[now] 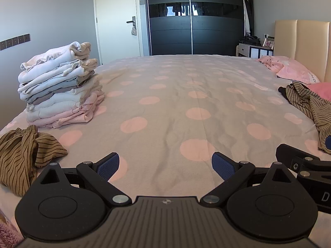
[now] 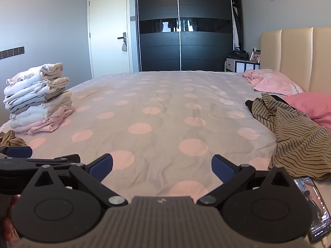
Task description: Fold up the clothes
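Observation:
A stack of folded white, grey and pink clothes [image 1: 60, 86] stands on the bed at the left; it also shows in the right wrist view [image 2: 39, 101]. A crumpled brown striped garment [image 1: 22, 157] lies by the left gripper. Another brown striped garment [image 2: 295, 138] lies crumpled at the right, also in the left wrist view [image 1: 308, 103]. My left gripper [image 1: 165, 165] is open and empty, low over the bedsheet [image 1: 165, 103]. My right gripper [image 2: 162, 166] is open and empty, beside it to the right.
A phone [image 2: 316, 208] lies at the bed's right front edge. Pink pillows [image 2: 275, 82] sit by the beige headboard [image 2: 293, 57]. A dark wardrobe [image 2: 180, 24], a white door [image 2: 109, 31] and a nightstand [image 2: 242, 64] stand behind the bed.

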### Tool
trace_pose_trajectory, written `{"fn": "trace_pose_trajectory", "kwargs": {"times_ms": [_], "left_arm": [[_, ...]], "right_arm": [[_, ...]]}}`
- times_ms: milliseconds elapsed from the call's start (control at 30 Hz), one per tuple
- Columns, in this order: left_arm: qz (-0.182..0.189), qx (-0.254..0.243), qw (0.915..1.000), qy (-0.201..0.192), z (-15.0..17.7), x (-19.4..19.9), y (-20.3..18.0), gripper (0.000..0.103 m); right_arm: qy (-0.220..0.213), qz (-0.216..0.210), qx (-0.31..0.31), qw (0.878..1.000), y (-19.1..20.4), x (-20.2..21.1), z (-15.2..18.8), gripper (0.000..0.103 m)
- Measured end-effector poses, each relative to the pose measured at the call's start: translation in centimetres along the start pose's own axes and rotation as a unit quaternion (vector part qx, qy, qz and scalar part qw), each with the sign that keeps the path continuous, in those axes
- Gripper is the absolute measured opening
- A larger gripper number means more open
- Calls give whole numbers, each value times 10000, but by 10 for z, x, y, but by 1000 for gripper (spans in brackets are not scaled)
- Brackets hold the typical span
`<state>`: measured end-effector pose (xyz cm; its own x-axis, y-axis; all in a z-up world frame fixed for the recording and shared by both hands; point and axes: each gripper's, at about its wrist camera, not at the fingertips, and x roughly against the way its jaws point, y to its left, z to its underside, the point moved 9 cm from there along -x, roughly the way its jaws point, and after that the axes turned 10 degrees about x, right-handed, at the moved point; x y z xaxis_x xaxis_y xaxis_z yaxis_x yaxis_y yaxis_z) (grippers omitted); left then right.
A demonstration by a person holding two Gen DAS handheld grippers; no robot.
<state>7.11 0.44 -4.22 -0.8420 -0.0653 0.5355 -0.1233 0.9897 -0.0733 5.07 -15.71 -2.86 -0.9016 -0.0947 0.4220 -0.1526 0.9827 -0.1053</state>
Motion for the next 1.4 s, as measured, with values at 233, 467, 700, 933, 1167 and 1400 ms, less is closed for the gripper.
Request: {"fn": "trace_pose_trajectory", "kwargs": {"times_ms": [233, 467, 700, 933, 1167, 1400], "left_arm": [[-12, -35, 10000, 18, 1, 0, 0, 98], [-16, -77, 10000, 31, 2, 0, 0, 98], [33, -216, 9997, 141, 4, -1, -1, 98], [261, -292, 9986, 351, -2, 0, -10, 97], [569, -628, 9951, 519, -26, 0, -23, 97], [798, -1172, 9872, 737, -44, -9, -27, 97]], "right_arm": [[-18, -23, 14, 10000, 0, 2, 2, 102], [-21, -45, 51, 10000, 0, 4, 2, 102], [76, -162, 120, 9998, 3, 3, 2, 102], [325, -362, 146, 9987, -11, -1, -8, 102], [581, -444, 51, 9973, -43, -9, -21, 102], [1112, -41, 415, 9929, -111, -37, -17, 101]]}}
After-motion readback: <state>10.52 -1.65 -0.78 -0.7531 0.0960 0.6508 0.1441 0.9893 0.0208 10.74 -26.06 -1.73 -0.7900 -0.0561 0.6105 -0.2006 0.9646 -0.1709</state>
